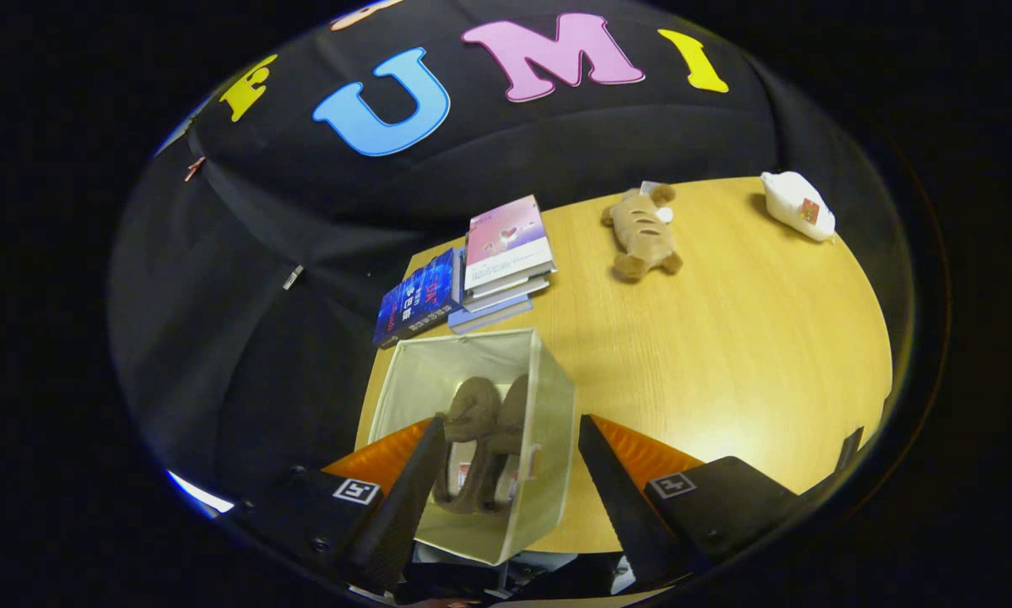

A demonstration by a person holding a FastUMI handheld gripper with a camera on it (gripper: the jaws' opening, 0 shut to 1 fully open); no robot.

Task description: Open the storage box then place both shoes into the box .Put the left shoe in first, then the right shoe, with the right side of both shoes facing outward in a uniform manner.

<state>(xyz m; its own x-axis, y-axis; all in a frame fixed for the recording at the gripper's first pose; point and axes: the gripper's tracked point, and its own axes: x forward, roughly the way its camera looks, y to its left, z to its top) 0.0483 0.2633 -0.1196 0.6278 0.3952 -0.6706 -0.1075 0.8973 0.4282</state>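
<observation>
Wooden worktop carries the open storage box with both shoes lying inside, side by side; the hand-held gripper hovers above, fingers spread and empty. Task looks essentially finished.

The gripper view looks steeply down from above the storage box, facing forward along the spread-apart fingers of the gripper. It sits fairly near the box; beyond the box stretches the table.
</observation>
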